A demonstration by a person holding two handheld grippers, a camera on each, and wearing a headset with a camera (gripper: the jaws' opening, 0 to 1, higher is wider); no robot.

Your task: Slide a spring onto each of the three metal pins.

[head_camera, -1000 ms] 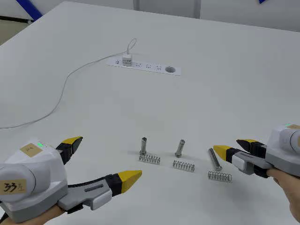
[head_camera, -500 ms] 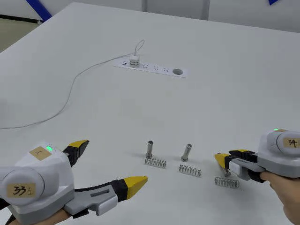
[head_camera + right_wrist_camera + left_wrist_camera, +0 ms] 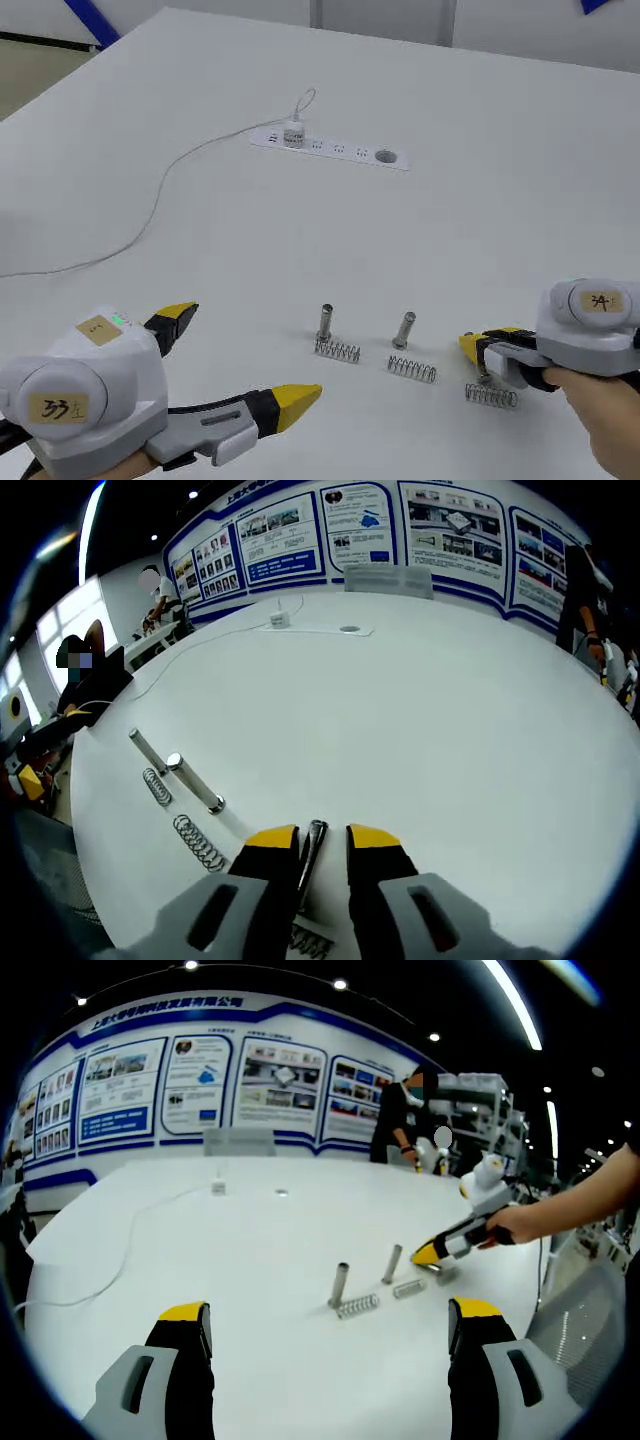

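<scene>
- Zero of three springs (image 3: 337,351) on pins (image 3: 326,322); all lying on table (image 3: 450,220), each just beside its pin.
- Right gripper (image 3: 322,836): jaws narrowly apart around third pin (image 3: 315,845), seemingly not clamped.
- Left gripper (image 3: 240,357): wide apart, empty.

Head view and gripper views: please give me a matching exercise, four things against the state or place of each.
1 left gripper
2 right gripper
3 power strip
4 middle spring

A lies before the middle pin
B jaws wide apart, nothing between
C far back, cable plugged in
D right pin between its jaws

Pairs: 1-B, 2-D, 3-C, 4-A
</scene>
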